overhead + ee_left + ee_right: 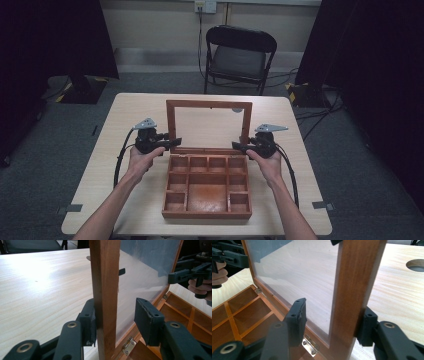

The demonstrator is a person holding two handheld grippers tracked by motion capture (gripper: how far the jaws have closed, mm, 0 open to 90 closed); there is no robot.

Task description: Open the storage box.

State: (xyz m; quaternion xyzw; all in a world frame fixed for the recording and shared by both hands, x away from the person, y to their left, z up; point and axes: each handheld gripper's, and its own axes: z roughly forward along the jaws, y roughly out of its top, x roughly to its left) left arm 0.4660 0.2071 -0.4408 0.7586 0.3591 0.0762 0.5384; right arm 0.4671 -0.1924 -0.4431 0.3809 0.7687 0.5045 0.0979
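**A:** Where do we stand with the wooden compartment box (206, 214)?

**B:** It sits at the near middle of the table (135, 115). Its glazed lid (209, 104) stands upright at the tray's 12 o'clock edge. Our left gripper (175, 142) is at the lid's 9 o'clock side and our right gripper (239, 145) at its 3 o'clock side.

**A:** Are we clamped on it?

**B:** No, both sets of jaws are apart. Each straddles a side rail. On the left stile (105, 290) the outer pad (88, 322) touches the wood, and the inner pad (147, 322) stands clear of the glass pane (140, 277). On the right stile (354, 290) it is the mirror image: the outer pad (365, 327) is against the wood and the inner pad (297, 315) is off it.

**A:** So the lid stands on its own for now?

**B:** We judge so. As we read it, the step is guiding the lid about its hinges (310, 345).

**A:** How do we do that well?

**B:** We keep both grippers level with each other, so the frame doesn't twist. We bear on the wood, never on the glass. We're low on the rails, close to the hinge line, so leverage is poor. Sliding up towards the lid's 12 o'clock rail would give us finer control.

**A:** And the pace?

**B:** Slow and matched on both sides, following the hinge's arc rather than pushing straight. If we swing it down towards 6 o'clock, we should squeeze lightly first so it can't drop onto the compartments. The inner jaws must also come out before the lid meets the tray.
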